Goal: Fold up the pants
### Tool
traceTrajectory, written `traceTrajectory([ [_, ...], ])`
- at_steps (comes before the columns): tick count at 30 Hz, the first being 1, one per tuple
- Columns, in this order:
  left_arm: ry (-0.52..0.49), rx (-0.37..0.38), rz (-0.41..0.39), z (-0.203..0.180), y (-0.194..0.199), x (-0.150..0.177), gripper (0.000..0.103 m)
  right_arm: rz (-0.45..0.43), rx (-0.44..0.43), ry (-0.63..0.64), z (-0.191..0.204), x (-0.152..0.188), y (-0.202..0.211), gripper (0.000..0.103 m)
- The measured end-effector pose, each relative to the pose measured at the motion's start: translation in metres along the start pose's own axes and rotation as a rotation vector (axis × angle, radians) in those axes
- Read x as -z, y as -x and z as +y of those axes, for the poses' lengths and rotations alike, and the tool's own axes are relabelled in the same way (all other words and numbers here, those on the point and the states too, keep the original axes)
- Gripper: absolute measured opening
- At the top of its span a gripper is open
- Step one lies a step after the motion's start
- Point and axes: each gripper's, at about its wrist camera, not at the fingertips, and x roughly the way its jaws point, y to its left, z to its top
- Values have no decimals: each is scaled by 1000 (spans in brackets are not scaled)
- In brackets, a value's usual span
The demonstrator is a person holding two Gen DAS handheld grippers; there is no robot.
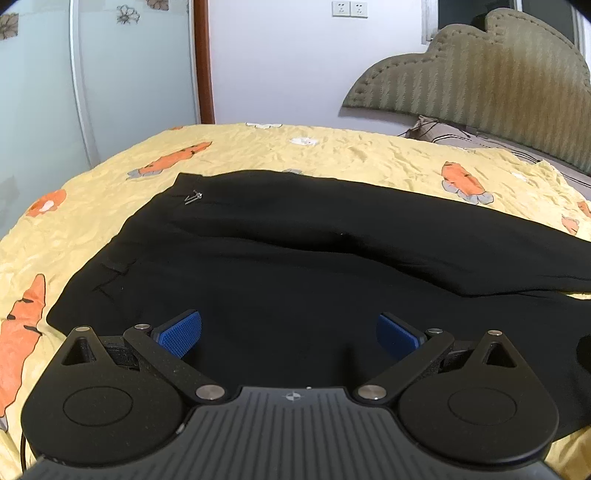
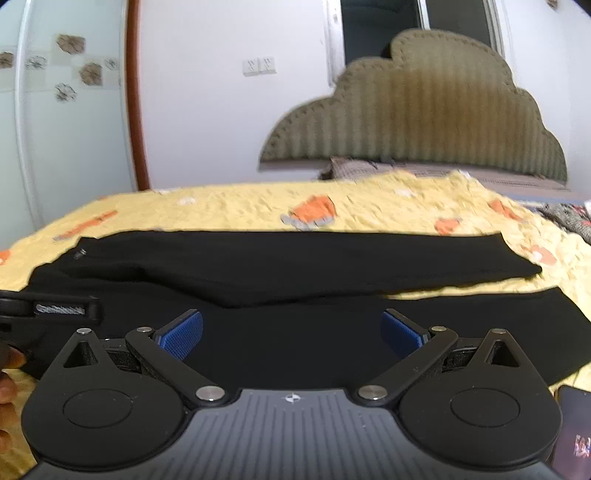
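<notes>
Black pants (image 1: 295, 251) lie spread on a yellow bedspread with carrot prints (image 1: 332, 155). The waist with a small metal clasp (image 1: 192, 197) is at the left and the legs run to the right. My left gripper (image 1: 289, 334) is open and empty, hovering over the near part of the pants by the waist. In the right wrist view the pants (image 2: 295, 266) lie flat, the far leg ending at a cuff (image 2: 517, 262). My right gripper (image 2: 291, 334) is open and empty over the near leg. The left gripper's body (image 2: 48, 314) shows at the left edge.
An olive padded headboard (image 1: 480, 74) and a pillow (image 1: 443, 133) are at the bed's far right. A white wall with sockets (image 1: 349, 8) and a glass door (image 1: 44, 92) stand behind. A phone (image 2: 574, 428) lies at the near right on the bedspread (image 2: 369, 206).
</notes>
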Motion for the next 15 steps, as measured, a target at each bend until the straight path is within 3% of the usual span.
traceTrajectory([
  [4, 5, 4, -5, 2, 1, 1, 103, -11, -13, -43, -5, 0, 7, 103],
  [8, -17, 2, -17, -2, 2, 1, 103, -168, -1, -71, -11, -7, 25, 103],
  [9, -21, 1, -24, -2, 3, 0, 103, -168, 2, -60, -12, -6, 22, 103],
  [12, -23, 7, -38, -4, 5, 0, 103, -6, -28, -11, -11, -2, -3, 103],
  [15, -38, 15, -57, -6, 6, -1, 103, 14, -79, 13, -6, 1, -4, 103],
])
